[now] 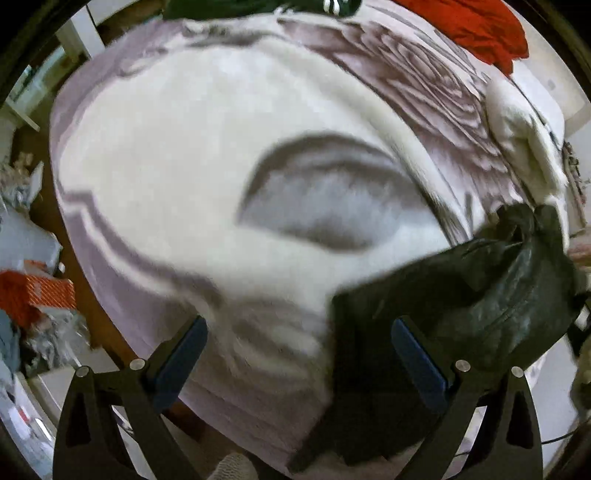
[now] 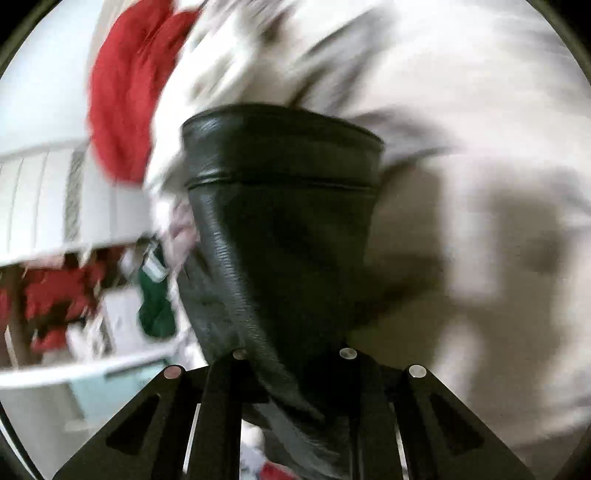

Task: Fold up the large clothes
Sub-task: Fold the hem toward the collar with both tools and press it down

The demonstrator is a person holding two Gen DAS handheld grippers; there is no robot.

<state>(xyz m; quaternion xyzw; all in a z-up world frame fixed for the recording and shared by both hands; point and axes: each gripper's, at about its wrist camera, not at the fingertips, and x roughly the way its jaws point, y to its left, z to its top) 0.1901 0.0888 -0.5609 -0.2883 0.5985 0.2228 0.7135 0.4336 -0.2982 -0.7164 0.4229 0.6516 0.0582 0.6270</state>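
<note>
Between the fingers of the right gripper (image 2: 293,354) a black leather garment (image 2: 280,229) is clamped and hangs forward over a white blanket (image 2: 461,110). Its other part lies on the lilac patterned bedspread (image 1: 122,306), at the right finger of the left gripper (image 1: 299,350), whose jaws stand apart, grasping nothing. A red cloth (image 1: 476,29) lies at the far edge.

Leather garment (image 1: 480,295) lies on the bedspread (image 1: 166,166), right of the left gripper (image 1: 299,354)
</note>
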